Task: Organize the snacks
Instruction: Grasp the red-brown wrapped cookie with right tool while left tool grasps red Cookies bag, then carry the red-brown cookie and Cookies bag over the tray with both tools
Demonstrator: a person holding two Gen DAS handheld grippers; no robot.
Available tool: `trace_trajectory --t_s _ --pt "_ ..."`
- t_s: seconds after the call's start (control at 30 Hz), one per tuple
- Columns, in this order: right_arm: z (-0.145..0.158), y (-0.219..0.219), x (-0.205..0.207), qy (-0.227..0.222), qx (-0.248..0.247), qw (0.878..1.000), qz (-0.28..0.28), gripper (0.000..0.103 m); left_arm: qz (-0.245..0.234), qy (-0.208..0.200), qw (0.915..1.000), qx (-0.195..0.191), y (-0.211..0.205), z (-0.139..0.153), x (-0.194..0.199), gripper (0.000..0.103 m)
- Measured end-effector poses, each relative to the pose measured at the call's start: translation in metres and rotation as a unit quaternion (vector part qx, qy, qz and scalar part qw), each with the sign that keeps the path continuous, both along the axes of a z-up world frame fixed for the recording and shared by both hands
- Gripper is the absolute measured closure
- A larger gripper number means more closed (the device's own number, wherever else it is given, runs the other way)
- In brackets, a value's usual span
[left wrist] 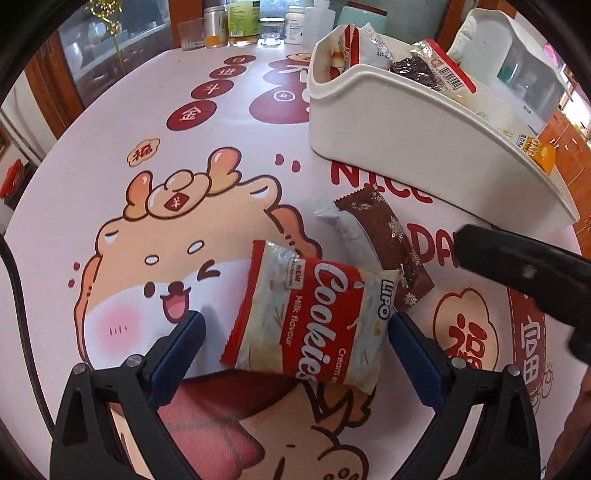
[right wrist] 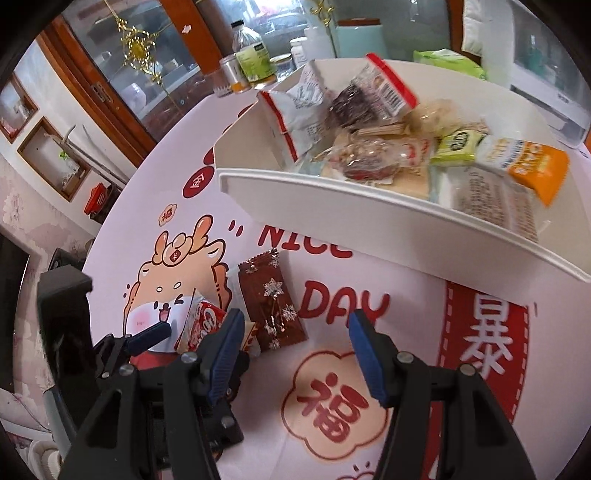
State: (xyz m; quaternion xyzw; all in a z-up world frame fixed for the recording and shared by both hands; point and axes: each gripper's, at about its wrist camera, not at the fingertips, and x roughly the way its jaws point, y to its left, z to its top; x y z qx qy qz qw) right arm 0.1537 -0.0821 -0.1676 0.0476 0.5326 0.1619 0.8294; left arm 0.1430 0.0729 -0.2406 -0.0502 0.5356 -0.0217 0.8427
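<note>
Spread left tool [left wrist: 295, 332] brackets a red-and-white cookie packet [left wrist: 310, 314]; right tool [right wrist: 295, 332] also gapes, holding nothing.

A lived-in home dining room: a table [left wrist: 229, 155] under a festive cartoon tablecloth, a glass-fronted wooden cabinet [right wrist: 122, 74] behind it, jars and bottles [left wrist: 240, 22] along its far edge, floral wallpaper [right wrist: 22, 206].

three loose snack packets [left wrist: 308, 314], one white bin [left wrist: 413, 147]

A cartoon-printed tablecloth [left wrist: 110, 155] covers the table; at its far edge, toward twelve o'clock, stand a glass [left wrist: 191, 34], a green-labelled bottle [left wrist: 242, 20] and white bottles [left wrist: 294, 26], before a glass-fronted cabinet [right wrist: 122, 74]
</note>
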Motion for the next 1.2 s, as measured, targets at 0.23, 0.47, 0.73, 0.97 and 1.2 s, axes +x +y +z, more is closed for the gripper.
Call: trace_trajectory --t_s 0.23,0.47,0.73,0.97,1.2 --pt "-0.013 0.019 0.013 0.012 -0.008 1.0 0.025 0.043 -0.01 -0.02 0.9995 0.021 0.008 0.006 -0.001 0.045" --pt "-0.03 0.041 0.028 0.031 -0.014 0.999 0.027 0.043 -0.007 -0.025 0.9995 0.02 0.021 0.009 -0.005 0.052" --pt "-0.039 0.057 0.035 0.043 0.005 0.999 0.002 0.042 0.005 -0.022 0.9996 0.014 0.032 0.011 -0.015 0.052" --pt "-0.038 0.071 0.031 0.012 -0.057 0.998 0.022 0.065 0.016 -0.017 0.9997 0.011 0.039 0.01 -0.014 0.053" --pt "-0.026 0.052 0.014 0.007 -0.045 0.999 0.023 0.068 0.017 -0.037 0.9991 0.014 0.035 0.038 -0.021 0.053"
